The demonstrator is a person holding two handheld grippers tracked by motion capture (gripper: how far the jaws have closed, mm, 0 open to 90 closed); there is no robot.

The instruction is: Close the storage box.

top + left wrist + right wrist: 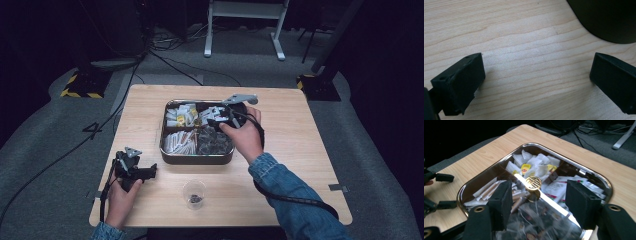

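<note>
The right gripper [220, 121] hangs over the shiny metal tray with four compartments [196, 158], which stands in the middle of the light wooden bench [300, 130], nearer to its far edge than to its near edge. In the right gripper view its two black fingers [502, 202] stand spread apart with nothing between them, and they have just been opening; no packet is pinched. Directly under them lies the compartment with the dark, crinkled transparent packets [536, 220], the one at the tray's near right corner as the high view shows it. So these packets lie straight below and a little ahead of the fingers, and I judge that the coming move is a short descent into this compartment. The packets lie in a loose heap with no clear long axis, so the turn of the hand seems to matter little. The small clear plastic cup [194, 193], with something dark at its bottom, stands close to the near edge of the bench, between the two hands, near the left gripper [150, 172] and well apart from the right one. The left gripper rests low at the near left corner of the bench, its fingers [461, 82] spread wide over bare wood and holding nothing. The right hand is therefore clearly the nearer one to the tray.
</note>
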